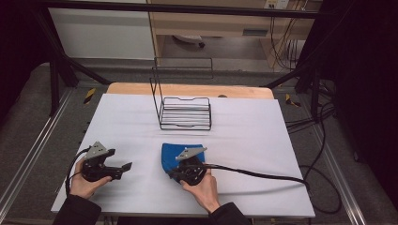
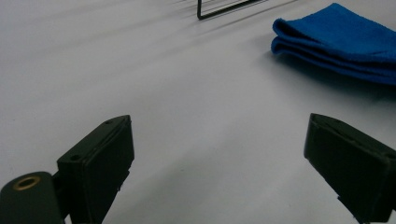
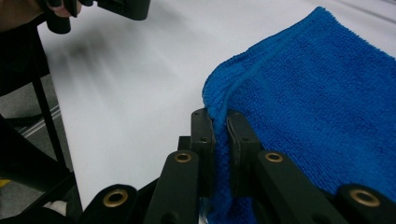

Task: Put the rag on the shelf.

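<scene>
A folded blue towel [image 1: 174,152] lies on the white table [image 1: 141,122] near the front middle; it also shows at the upper right of the left gripper view [image 2: 341,39]. My right gripper [image 3: 220,135] is shut on the towel's near edge [image 3: 308,88], its jaws pinching the hem; in the high view that gripper [image 1: 172,174] sits at the towel's near side. My left gripper [image 1: 127,166] rests on the table to the left of the towel, jaws wide open with bare table between the pads [image 2: 102,163].
A black wire rack [image 1: 184,112] stands upright behind the towel near the table's middle; its base corner [image 2: 219,9] shows in the left gripper view. A black cable [image 1: 263,175] trails right across the table. The table's left edge [image 3: 60,112] drops to the floor.
</scene>
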`<control>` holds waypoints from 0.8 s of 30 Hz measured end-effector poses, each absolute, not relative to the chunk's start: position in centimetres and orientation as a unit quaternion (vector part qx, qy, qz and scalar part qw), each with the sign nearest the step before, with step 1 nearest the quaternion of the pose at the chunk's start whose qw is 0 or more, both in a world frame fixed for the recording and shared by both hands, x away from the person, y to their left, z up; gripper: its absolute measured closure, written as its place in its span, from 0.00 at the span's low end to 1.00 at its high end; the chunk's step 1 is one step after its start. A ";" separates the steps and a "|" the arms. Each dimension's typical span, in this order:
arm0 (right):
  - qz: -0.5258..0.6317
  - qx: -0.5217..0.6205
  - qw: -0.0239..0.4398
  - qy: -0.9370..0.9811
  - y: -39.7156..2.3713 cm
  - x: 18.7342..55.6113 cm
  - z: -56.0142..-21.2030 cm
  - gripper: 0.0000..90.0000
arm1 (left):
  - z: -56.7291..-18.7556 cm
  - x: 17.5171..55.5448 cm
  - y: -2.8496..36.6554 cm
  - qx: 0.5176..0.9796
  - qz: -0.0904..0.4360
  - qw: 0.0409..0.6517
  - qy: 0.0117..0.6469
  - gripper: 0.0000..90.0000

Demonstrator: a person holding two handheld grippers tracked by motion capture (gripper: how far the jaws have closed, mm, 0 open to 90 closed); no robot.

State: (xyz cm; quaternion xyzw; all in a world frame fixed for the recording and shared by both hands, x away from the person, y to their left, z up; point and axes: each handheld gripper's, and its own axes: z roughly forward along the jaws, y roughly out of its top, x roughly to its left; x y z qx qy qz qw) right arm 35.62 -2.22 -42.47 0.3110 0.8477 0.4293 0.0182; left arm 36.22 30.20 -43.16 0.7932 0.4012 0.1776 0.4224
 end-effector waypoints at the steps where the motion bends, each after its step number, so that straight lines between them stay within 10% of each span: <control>1: 0.429 0.310 0.015 0.848 -1.9 35.6 -42.6 0.93 | -43.2 36.2 30.2 0.793 0.177 0.422 0.402 0.10; 11: 0.423 0.301 0.005 0.854 -0.2 35.3 -44.0 0.89 | -43.2 36.2 30.2 0.793 0.177 0.422 0.402 0.10; 24: 0.451 0.303 0.046 0.838 -2.2 35.7 -41.4 0.46 | -43.1 36.2 30.2 0.793 0.178 0.422 0.402 0.10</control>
